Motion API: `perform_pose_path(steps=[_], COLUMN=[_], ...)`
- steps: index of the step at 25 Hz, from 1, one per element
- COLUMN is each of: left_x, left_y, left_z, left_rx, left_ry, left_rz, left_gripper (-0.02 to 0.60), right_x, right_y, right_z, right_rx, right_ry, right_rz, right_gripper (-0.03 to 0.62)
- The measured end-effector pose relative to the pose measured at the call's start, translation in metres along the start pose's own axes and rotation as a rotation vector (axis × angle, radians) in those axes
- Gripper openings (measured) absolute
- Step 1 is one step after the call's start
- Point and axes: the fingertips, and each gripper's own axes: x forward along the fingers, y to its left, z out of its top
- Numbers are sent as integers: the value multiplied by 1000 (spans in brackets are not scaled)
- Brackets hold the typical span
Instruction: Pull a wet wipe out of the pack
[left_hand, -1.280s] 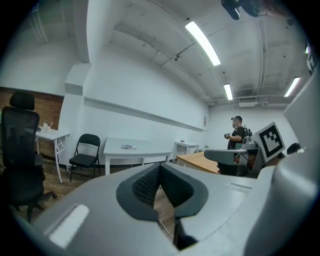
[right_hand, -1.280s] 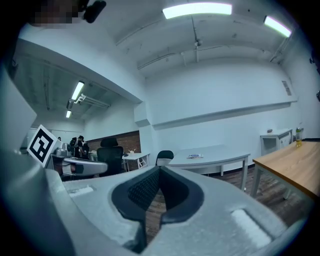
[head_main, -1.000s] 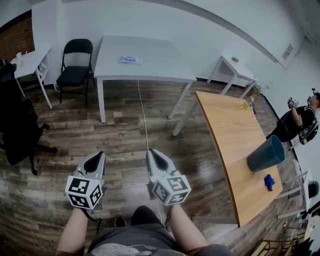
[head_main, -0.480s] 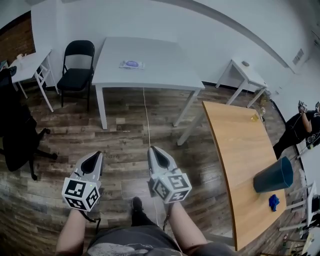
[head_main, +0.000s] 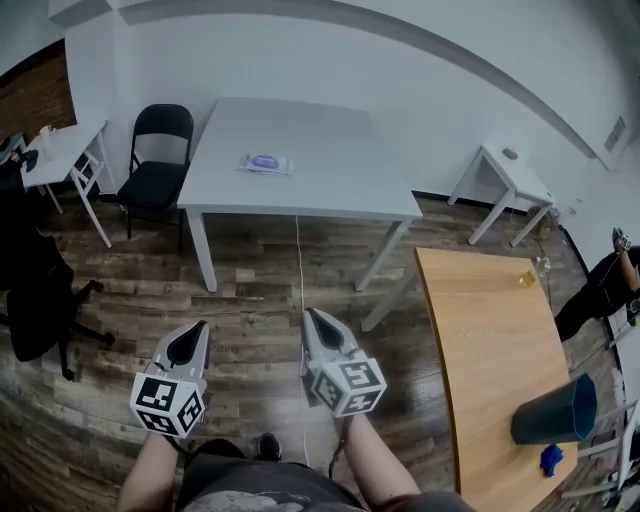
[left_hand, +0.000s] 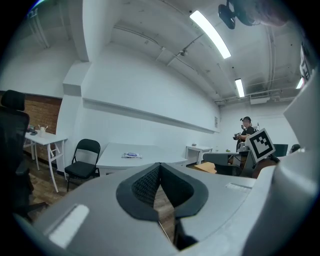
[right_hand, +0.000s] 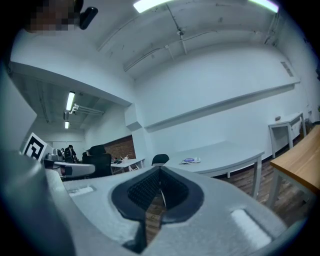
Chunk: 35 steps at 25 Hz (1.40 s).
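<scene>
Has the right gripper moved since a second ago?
Yes. The right gripper has come forward, toward the white table: the stretch of floor between its tips and the table's front edge is shorter now.

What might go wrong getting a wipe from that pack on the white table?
The thin white cord on the floor lies in the way and might cause a trip. The left tool and right tool are both shut, so they must open first. The wipe pack lies unheld on the table and may lift when pulled.
</scene>
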Motion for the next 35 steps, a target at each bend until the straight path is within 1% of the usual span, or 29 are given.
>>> perform_pose_path(steps=[4, 8, 13, 18, 24, 28, 30, 35], left_x=[20, 48, 95, 146, 193, 217, 228, 252], left_y=[6, 20, 39, 67, 115, 144, 154, 169], left_z=[-6, 1, 6, 22, 43, 47, 50, 58], left_rx=[9, 10, 6, 14, 5, -7, -11, 12], left_ry=[31, 23, 30, 29, 26, 33, 34, 34], left_rz=[9, 15, -26, -62, -76, -90, -102, -125], left_gripper=[18, 18, 18, 18, 18, 18, 18, 18], right_x=[19, 42, 80, 133, 199, 234, 250, 281], right_y=[-20, -36, -53, -69, -79, -81, -83, -85], right_z=[3, -1, -1, 16, 34, 37, 37, 39], right_rx=[-1, -7, -12, -18, -17, -23, -23, -16], right_ry=[12, 33, 47, 35, 28, 34, 35, 34], right_rz=[-8, -11, -28, -49, -73, -93, -104, -111], right_gripper=[-9, -9, -9, -9, -9, -9, -9, -9])
